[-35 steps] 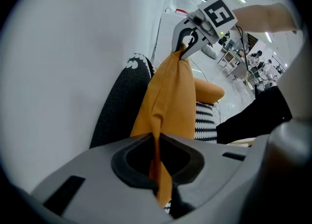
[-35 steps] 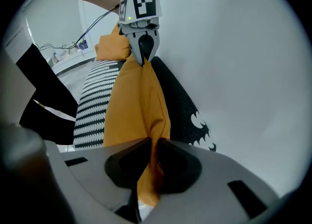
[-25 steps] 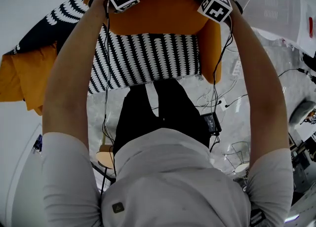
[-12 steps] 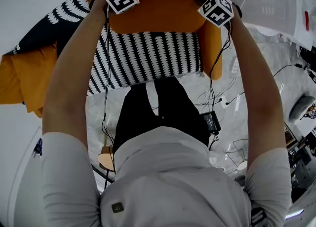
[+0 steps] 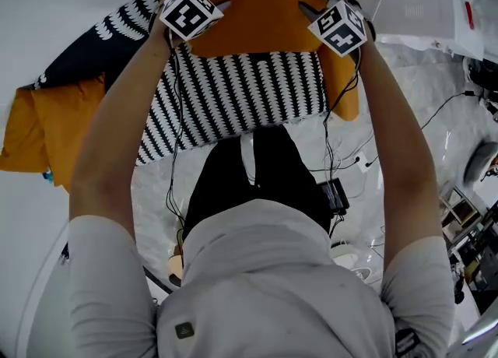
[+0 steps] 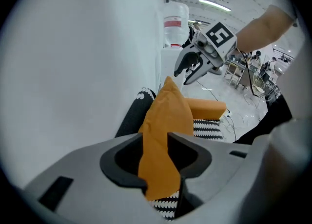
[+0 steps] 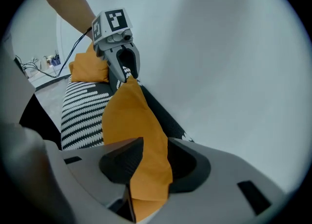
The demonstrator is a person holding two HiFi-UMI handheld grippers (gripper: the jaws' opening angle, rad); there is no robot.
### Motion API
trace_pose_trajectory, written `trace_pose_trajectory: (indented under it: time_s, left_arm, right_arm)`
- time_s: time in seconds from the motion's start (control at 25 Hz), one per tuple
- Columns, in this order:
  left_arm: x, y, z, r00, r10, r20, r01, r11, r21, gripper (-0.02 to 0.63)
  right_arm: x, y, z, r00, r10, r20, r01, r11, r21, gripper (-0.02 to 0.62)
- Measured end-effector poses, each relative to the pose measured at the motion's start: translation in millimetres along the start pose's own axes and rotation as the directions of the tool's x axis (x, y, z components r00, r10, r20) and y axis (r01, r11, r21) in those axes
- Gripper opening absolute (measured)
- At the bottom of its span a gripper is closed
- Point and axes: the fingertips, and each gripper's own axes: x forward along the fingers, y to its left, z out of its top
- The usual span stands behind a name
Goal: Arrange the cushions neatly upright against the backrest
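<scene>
On the black-and-white striped seat (image 5: 233, 92), the orange cushion (image 5: 257, 18) stands on edge along the dark patterned backrest (image 5: 93, 29), with one of the tongs at each of its upper corners. A second orange cushion (image 5: 54, 123) lies at the sofa's left end. The head view shows little beyond the marker cubes and the backs of the fingers.

The left gripper (image 6: 155, 142) view looks along the cushion's top edge, which runs between its parted jaws. These have just been opening, and whether the pads touch the fabric is hard to say. Past the cushion, that view shows the right gripper (image 6: 191, 69) spread, with the far corner just below its tips.

The right gripper view mirrors this. Fabric lies between its own separated jaws, which have also just opened, and the left gripper stands wide about the opposite corner. Neither one grasps the cushion.
</scene>
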Motion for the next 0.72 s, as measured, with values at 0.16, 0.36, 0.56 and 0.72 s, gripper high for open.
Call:
trace_pose_trajectory:
  time_s: [0.16,0.36,0.56,0.72]
  left_arm:
    - [-48,-5,-5,0.998,0.040,0.044,-0.041,0.999,0.021,0.160]
    - [-110,-17,-5,0.987,0.100,0.125,-0.098,0.995,-0.022,0.159]
    - [-172,-42,-6,0.967,0.129,0.220,-0.105,0.988,-0.115,0.146]
    - [-224,-48,6,0.941,0.167,0.293,-0.130,0.981,-0.142,0.133]
  right_arm:
    - [-31,12,30,0.998,-0.060,0.023,0.059,0.997,0.047,0.173]
    - [-77,26,70,0.988,-0.133,0.083,0.119,0.981,0.154,0.172]
    - [-126,53,106,0.974,-0.174,0.146,0.131,0.956,0.264,0.163]
    - [-165,58,139,0.942,-0.237,0.237,0.159,0.939,0.306,0.152]
